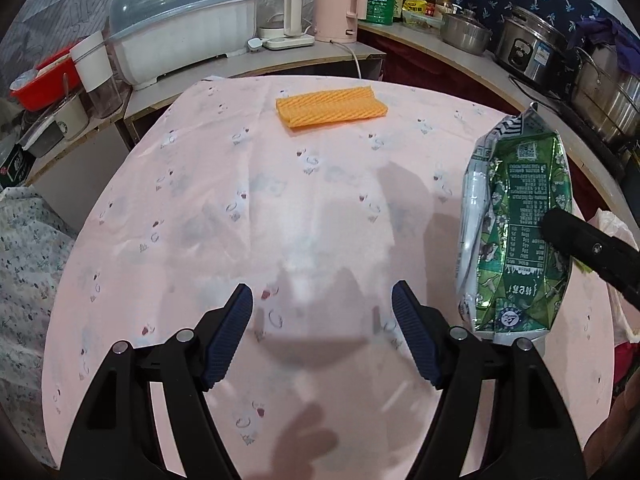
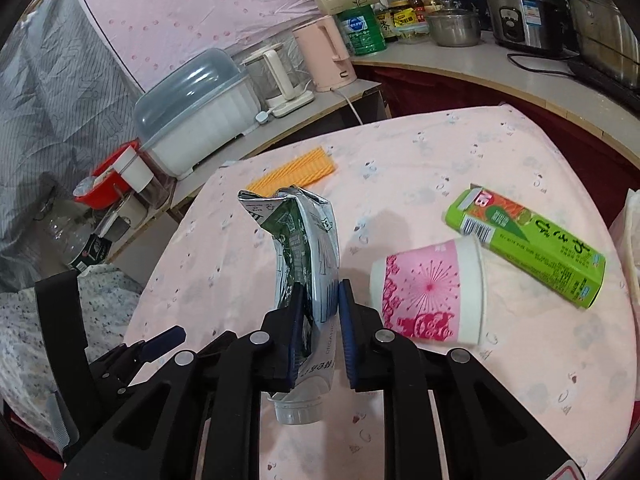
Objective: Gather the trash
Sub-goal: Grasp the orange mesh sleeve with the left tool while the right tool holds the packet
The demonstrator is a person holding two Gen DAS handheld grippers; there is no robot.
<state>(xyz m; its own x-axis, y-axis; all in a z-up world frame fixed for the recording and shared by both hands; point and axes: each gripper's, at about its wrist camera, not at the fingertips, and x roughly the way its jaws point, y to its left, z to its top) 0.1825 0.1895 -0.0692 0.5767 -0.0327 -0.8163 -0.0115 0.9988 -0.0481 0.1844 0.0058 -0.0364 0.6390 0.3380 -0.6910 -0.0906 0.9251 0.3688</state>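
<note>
My right gripper is shut on a crumpled green and silver milk carton and holds it above the pink tablecloth. The same carton shows at the right of the left wrist view, with a black finger of the right gripper against it. My left gripper is open and empty over the cloth. A pink and white paper cup lies on its side to the right of the carton. A green juice box lies just beyond the cup.
A folded orange cloth lies at the table's far side. Behind the table, a counter holds a white dish box with a clear lid, two kettles, jars and steel pots. A white bag sits at the table's right edge.
</note>
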